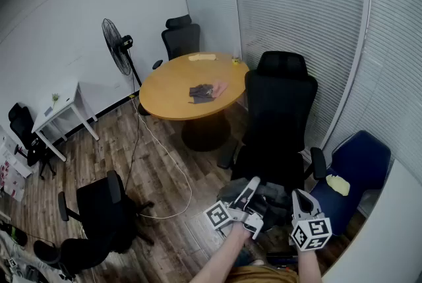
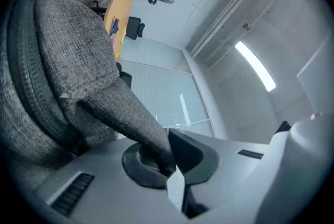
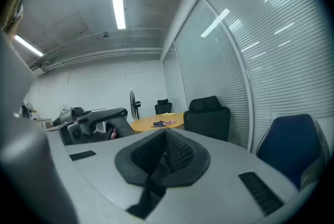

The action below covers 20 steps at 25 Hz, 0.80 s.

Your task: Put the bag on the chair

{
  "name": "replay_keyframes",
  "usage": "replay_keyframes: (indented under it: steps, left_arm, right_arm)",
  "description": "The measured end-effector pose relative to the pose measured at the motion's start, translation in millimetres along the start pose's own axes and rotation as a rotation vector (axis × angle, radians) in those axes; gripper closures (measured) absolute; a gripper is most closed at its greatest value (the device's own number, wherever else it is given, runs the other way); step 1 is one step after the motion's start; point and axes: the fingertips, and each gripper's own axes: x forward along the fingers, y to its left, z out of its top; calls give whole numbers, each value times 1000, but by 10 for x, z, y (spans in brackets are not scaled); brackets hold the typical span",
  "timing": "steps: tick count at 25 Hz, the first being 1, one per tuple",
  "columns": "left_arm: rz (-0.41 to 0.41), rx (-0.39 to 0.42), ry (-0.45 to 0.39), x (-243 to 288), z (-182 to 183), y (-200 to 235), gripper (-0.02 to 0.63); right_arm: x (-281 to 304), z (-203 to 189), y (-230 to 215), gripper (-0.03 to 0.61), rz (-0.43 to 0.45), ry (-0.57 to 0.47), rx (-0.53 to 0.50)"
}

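Only the left gripper view shows the left claw (image 2: 169, 165) pinched shut on a strap of the grey woven fabric bag (image 2: 57, 61), which bulks just ahead of it. The right claw (image 3: 162, 152) is closed and empty. In the head view, the black high-backed office chair (image 1: 280, 110) stands just beyond both claws.

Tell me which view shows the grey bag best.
Left gripper view: grey bag fills it, strap pinched in the jaws. Head view shows only a small patch low down; right gripper view, almost nothing.
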Motion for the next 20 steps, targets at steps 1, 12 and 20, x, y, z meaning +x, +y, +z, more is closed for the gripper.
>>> replay_keyframes:
  steps: [1,12,20]
  left_arm:
    - [-4,3,11,25,-39,-13,586]
    - [-20,-48,-6,123,-117,21,586]
    - [-23,-88,4,387,-98,163,586]
  right_arm:
    - [-13,16,-16,566,-5,-4,-4]
    - [-52,4,-152,566,5,-16,22]
    - [74,85,-368,566,-18,-34,43]
